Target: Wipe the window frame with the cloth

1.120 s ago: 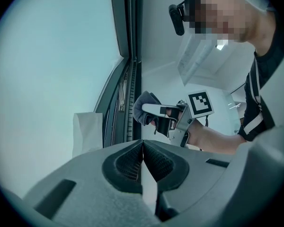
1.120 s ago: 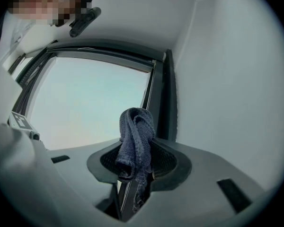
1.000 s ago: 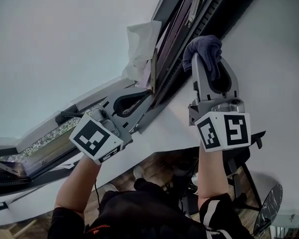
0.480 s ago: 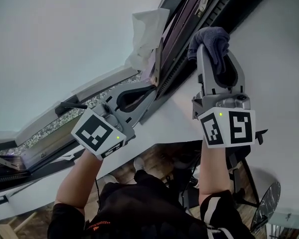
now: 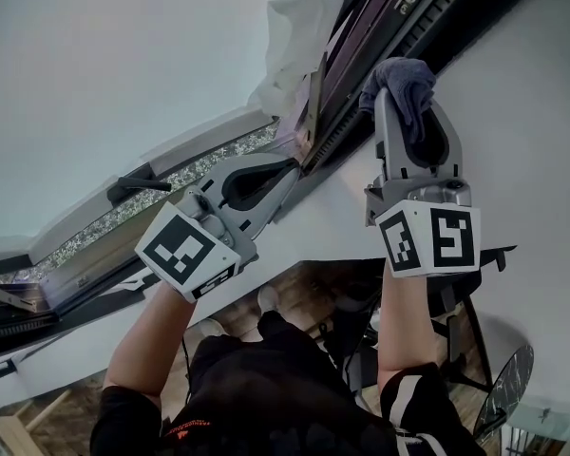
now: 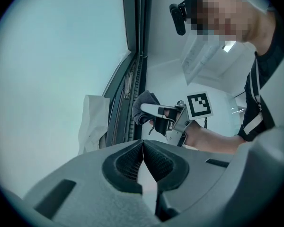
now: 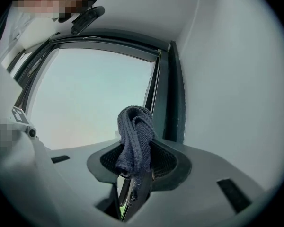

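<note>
The big pane of glass (image 5: 104, 65) is filling the left of the scene, and the white wall (image 5: 532, 112) is taking up the right. Between them the dark window frame (image 5: 456, 12) is running up and away as a long ribbed band. The person is reaching up to it with both forearms raised. A crumpled white sheet (image 5: 299, 41) is hanging at the frame's left edge, further up than the left gripper.

The right gripper (image 5: 406, 103) is pointing up at the frame with its jaws clamping a bunched grey cloth (image 5: 399, 76). The wad is bulging out past the tips and seems to be pressing against the near edge of the dark band, by the wall. The left gripper (image 5: 287, 167) is lying lower and to the left. Its jaws are meeting at the tips with nothing between them, and its nose is sitting at the frame's lower stretch; I cannot tell whether it is touching.

To my eye a wiping pass is under way along the right side of the frame. The next move is calling for sliding the cloth on along the band, keeping it pressed in and the clamp firm so the wad is not pulling free on the ribs.
</note>
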A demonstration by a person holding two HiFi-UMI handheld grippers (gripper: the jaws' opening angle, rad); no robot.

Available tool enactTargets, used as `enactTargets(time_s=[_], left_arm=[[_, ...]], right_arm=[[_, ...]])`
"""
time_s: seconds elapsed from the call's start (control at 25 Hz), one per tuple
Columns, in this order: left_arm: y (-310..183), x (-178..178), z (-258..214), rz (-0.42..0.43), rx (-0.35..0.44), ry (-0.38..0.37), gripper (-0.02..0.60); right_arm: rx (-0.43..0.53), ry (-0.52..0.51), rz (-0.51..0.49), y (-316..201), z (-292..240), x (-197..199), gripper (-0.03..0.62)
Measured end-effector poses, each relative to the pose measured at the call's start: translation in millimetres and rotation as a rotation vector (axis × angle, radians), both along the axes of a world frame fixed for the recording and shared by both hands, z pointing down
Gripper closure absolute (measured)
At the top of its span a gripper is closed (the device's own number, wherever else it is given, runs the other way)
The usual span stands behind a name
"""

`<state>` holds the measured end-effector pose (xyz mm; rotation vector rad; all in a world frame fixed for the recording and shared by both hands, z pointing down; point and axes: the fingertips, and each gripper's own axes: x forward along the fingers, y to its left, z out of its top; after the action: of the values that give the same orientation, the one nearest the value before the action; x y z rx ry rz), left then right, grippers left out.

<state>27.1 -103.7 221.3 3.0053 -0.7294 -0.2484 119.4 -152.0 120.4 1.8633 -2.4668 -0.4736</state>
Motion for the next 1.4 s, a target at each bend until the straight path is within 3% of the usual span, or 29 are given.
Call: enactTargets(time_s=[0.68, 1.4], left_arm=[[5, -1, 35, -0.012, -0.07, -0.005, 0.561], [-1, 1, 80, -0.022, -0.156, -0.035, 0.561]], right_arm=[[-0.104, 0.039, 0.003, -5, 63, -6, 0.467], [-0.227, 0.008, -0.022, -16, 138, -10, 0.467]])
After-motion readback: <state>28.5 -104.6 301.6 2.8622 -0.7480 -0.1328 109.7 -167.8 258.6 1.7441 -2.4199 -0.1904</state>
